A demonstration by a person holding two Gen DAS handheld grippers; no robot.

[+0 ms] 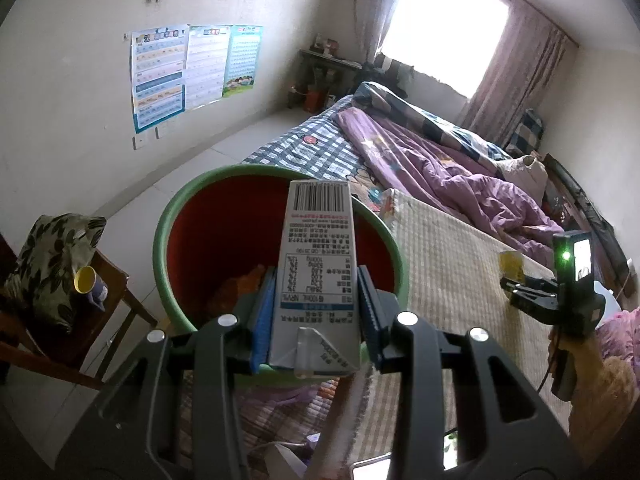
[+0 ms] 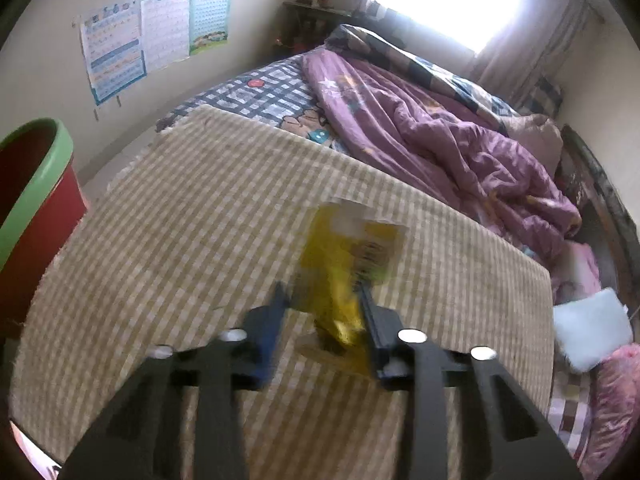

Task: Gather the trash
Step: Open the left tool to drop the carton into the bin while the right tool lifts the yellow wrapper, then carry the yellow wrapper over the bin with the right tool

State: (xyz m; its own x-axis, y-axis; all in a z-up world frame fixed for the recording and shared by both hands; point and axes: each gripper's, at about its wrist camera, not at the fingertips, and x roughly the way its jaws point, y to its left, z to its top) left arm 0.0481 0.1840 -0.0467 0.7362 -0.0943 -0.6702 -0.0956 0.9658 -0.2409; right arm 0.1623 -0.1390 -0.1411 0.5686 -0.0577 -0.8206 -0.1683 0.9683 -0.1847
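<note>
- The left gripper [image 1: 316, 312] clamps a grey drink carton [image 1: 316, 276] and holds it over the mouth of the red bin [image 1: 224, 232] with the green rim.
- The right gripper [image 2: 320, 312] is down on the checked bed mat [image 2: 180, 220], fingers narrowed around a blurred yellow wrapper [image 2: 344, 264]; I cannot tell whether the pads press on it.

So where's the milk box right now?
In the left wrist view the milk box is squeezed in the left tool, held above the open green-rimmed red bin beside the bed.
</note>
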